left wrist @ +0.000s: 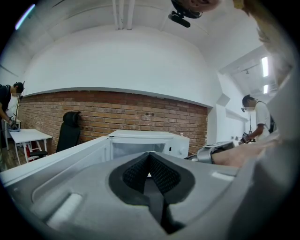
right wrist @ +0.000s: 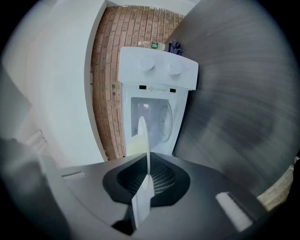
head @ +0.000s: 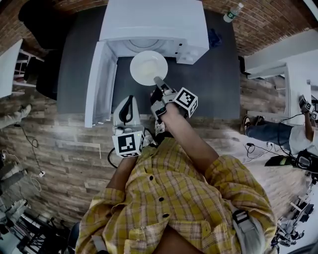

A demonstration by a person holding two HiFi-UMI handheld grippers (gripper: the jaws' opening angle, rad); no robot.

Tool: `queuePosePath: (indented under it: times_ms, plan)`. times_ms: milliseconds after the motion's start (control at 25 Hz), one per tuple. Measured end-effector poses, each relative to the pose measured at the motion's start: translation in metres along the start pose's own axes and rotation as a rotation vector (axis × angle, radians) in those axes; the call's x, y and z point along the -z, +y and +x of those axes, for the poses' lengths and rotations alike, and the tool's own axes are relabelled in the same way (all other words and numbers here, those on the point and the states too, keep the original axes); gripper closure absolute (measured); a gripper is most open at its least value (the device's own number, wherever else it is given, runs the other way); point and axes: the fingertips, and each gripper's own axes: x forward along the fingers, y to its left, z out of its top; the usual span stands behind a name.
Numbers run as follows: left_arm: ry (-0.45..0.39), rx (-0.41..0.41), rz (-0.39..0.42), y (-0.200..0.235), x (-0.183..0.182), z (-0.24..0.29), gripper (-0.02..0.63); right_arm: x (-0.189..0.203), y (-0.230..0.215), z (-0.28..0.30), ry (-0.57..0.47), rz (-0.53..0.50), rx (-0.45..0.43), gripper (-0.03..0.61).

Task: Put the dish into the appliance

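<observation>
A round white dish [head: 148, 67] hangs level in front of the white microwave [head: 154, 22], whose door [head: 97, 82] stands swung open to the left. My right gripper [head: 160, 83] is shut on the dish's near rim. In the right gripper view the dish [right wrist: 143, 140] shows edge-on between the jaws, with the microwave [right wrist: 157, 89] and its open cavity straight ahead. My left gripper [head: 127, 110] hovers nearer, beside the door's end; its jaws meet with nothing between them. In the left gripper view the left gripper [left wrist: 150, 159] points toward the microwave [left wrist: 147, 140].
The microwave sits on a dark grey table [head: 213, 74] before a brick wall. A plastic bottle [head: 232, 13] and a dark blue object [head: 214, 37] lie at the back right. A black chair [head: 42, 20] stands at the far left, a white table [head: 298, 79] at right.
</observation>
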Motion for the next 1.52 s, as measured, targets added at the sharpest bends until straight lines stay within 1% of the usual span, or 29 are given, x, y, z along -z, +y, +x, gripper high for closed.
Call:
queuePosePath:
  times_ms: [400,600,760,1040,1360,1520]
  plan:
    - [0.031,-0.009,-0.005,0.014,0.009,0.03,0.617,-0.024,-0.024,0.052,-0.027,0.022,0.022,0.566]
    - [0.03,-0.012,-0.012,0.02,0.009,0.037,0.617,-0.029,-0.034,0.069,-0.039,0.028,0.039,0.568]
    - [0.036,-0.011,-0.013,0.02,0.01,0.043,0.617,-0.036,-0.044,0.082,-0.058,0.049,0.058,0.568]
    - [0.057,-0.017,-0.017,0.024,0.016,0.046,0.617,-0.047,-0.058,0.108,-0.071,0.057,0.073,0.568]
    - [0.071,-0.027,-0.023,0.027,0.024,0.05,0.617,-0.062,-0.07,0.13,-0.098,0.069,0.075,0.569]
    - [0.072,-0.027,-0.024,0.025,0.022,0.051,0.617,-0.065,-0.079,0.135,-0.124,0.1,0.096,0.572]
